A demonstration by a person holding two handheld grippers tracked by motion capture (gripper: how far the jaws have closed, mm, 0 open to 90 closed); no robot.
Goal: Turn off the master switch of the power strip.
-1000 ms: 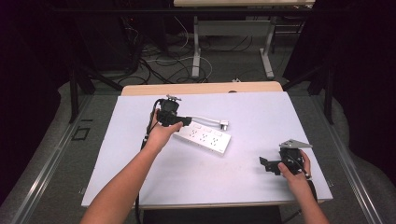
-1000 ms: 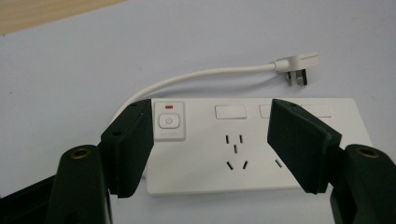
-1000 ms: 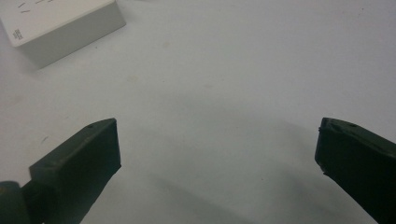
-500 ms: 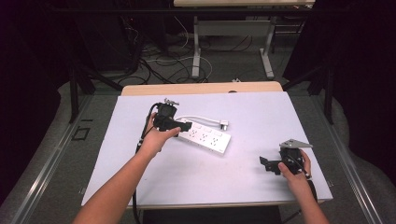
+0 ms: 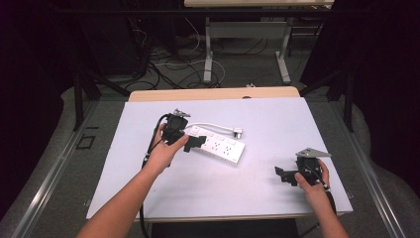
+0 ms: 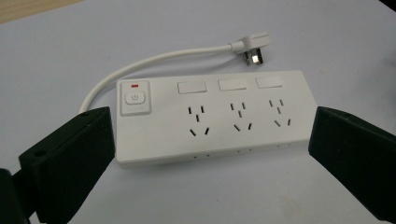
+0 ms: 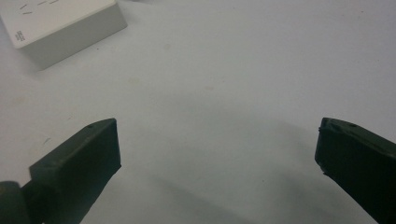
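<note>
The left gripper (image 6: pixel 205 154), its jaws just opened wide and empty, faces the white power strip (image 6: pixel 212 114) lying mid-table, likely light, rigid and smooth, best gripped across its narrow sides.

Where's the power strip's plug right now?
In the high view the plug lies on the white table, just behind the power strip near its right end, at the end of its short cable, ahead of the left tool.
</note>
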